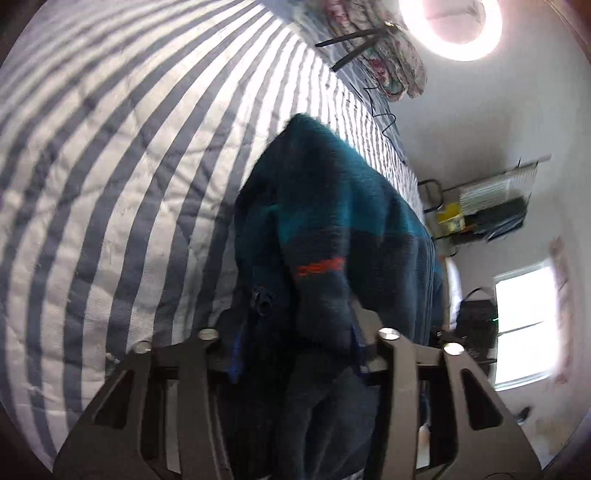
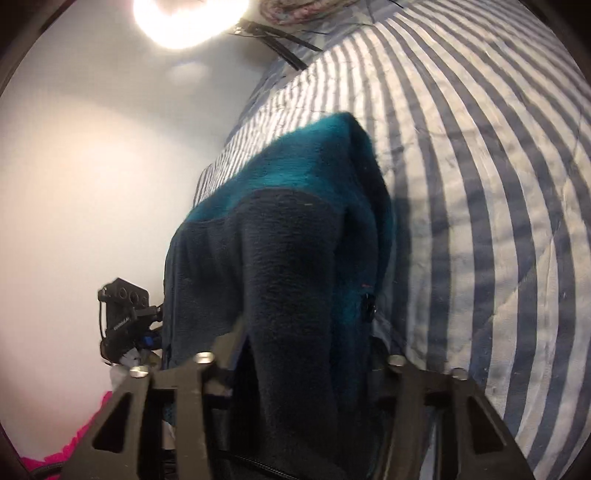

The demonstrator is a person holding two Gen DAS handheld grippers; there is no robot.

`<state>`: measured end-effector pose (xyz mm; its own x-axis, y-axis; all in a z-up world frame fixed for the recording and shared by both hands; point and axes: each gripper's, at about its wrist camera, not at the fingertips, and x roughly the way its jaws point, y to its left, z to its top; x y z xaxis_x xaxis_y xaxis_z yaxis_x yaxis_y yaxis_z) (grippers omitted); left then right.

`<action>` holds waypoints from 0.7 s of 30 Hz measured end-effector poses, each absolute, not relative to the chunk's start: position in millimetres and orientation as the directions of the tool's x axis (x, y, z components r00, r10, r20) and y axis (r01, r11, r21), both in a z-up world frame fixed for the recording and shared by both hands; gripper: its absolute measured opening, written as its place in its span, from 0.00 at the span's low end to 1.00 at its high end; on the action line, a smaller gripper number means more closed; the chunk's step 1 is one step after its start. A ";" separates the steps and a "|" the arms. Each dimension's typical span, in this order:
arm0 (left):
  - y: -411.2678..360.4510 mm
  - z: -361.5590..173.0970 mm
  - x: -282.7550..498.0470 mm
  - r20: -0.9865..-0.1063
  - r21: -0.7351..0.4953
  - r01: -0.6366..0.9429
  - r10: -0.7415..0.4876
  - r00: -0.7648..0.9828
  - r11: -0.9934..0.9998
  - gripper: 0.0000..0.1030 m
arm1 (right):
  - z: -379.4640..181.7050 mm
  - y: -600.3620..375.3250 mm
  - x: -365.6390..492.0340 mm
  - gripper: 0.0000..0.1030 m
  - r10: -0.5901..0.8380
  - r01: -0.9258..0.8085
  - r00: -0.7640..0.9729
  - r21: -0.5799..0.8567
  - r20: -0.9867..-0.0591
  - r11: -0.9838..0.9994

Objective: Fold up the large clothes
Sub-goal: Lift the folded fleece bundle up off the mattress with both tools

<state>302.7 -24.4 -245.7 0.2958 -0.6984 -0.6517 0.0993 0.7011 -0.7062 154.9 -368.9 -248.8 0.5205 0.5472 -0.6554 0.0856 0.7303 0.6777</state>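
- The fleece jacket (image 1: 332, 229), dark navy with teal panels and a short orange mark on its front, was bunched between both grippers and ran forward from them onto the striped bedspread (image 1: 110, 166).
- Its far end rested on the bedspread near the bed's edge; the near end rose into the jaws in both wrist views.
- A small dark zipper pull (image 1: 263, 301) hung on the fleece just ahead of the left gripper's fingers.
- The left gripper (image 1: 295, 354) had its jaws partly closed, clamped on a thick fold of the navy fleece that filled the gap between them.
- The right gripper (image 2: 299, 365) was likewise clamped on a navy fold, the cloth bulging up between its fingers.
- The bedspread, in blue-grey and white stripes, was quilted and lightly wrinkled, and covered most of both views.
- At the far end of the bed lay a floral bundle of bedding (image 1: 391, 55), with black tripod legs (image 1: 354, 44) crossing in front of it.
- A bright ring light (image 1: 454, 26) glowed above against the pale wall.
- In the left view a wire rack (image 1: 491, 199) with clutter stood by the wall, and a bright window (image 1: 524, 325) lay beyond it.
- In the right view a black camera device (image 2: 125, 314) sat on a mount beside the jacket, and a strip of pink fabric (image 2: 74, 443) showed at the lower left.
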 end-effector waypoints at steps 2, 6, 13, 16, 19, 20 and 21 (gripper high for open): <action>-33.0 -231.2 298.1 -0.685 -0.649 0.144 -0.656 0.316 0.747 0.33 | -237.0 -361.6 152.7 0.34 0.510 0.069 0.523 0.630 -0.683 0.774; -41.4 -211.8 292.4 -0.685 -0.625 0.178 -0.643 0.343 0.760 0.29 | -212.3 -350.9 149.3 0.31 0.449 0.040 0.538 0.554 -0.713 0.832; -61.8 -192.8 294.7 -0.659 -0.637 0.220 -0.670 0.343 0.739 0.28 | -170.7 -354.4 137.3 0.30 0.358 0.023 0.593 0.461 -0.721 0.887; -78.9 -185.6 301.6 -0.652 -0.634 0.247 -0.678 0.339 0.733 0.28 | -160.7 -361.5 134.2 0.30 0.304 0.030 0.606 0.403 -0.735 0.915; -100.6 -178.8 309.6 -0.649 -0.620 0.282 -0.681 0.340 0.732 0.28 | -152.6 -374.7 131.6 0.30 0.250 0.057 0.613 0.357 -0.750 0.932; -109.7 -177.4 313.0 -0.648 -0.617 0.294 -0.683 0.337 0.730 0.28 | -150.4 -376.8 132.8 0.30 0.227 0.067 0.613 0.336 -0.757 0.940; -116.6 -176.0 314.5 -0.647 -0.615 0.303 -0.685 0.335 0.728 0.28 | -146.6 -379.3 133.8 0.30 0.200 0.076 0.612 0.308 -0.765 0.948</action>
